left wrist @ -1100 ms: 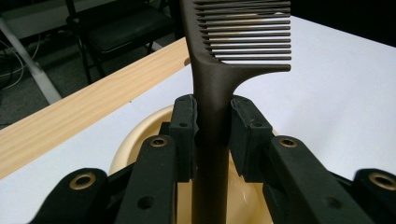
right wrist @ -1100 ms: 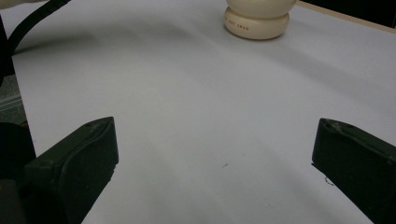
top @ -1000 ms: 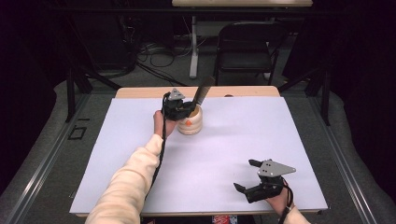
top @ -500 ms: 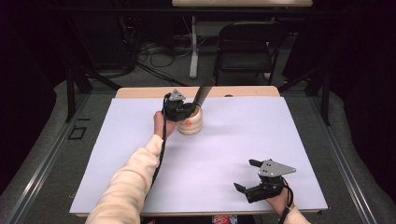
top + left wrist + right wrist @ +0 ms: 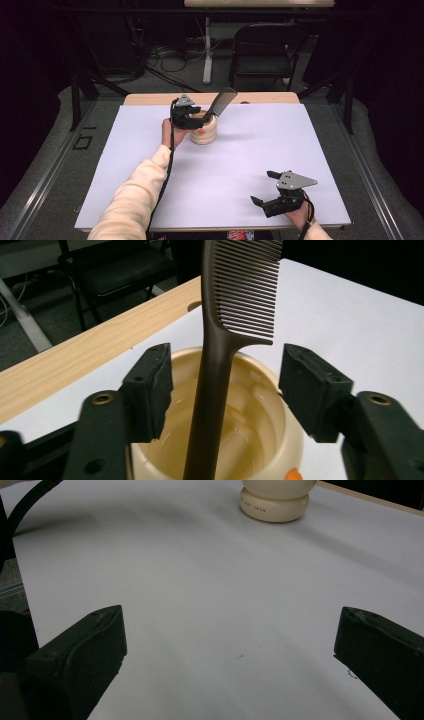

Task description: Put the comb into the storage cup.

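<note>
A dark, smooth plastic comb (image 5: pixel 235 315) is being shown standing in a glossy cream cup (image 5: pixel 260 405). Matt white paper (image 5: pixel 240 165) is being seen covering a wood-grain table (image 5: pixel 150 98).

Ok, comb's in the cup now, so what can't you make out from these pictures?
- Comb handle's lower end: left gripper view, cut off by the bottom edge.
- Cup interior: high view, hidden by the left gripper.
- Red print on the cup: right gripper view, too small to read.
</note>
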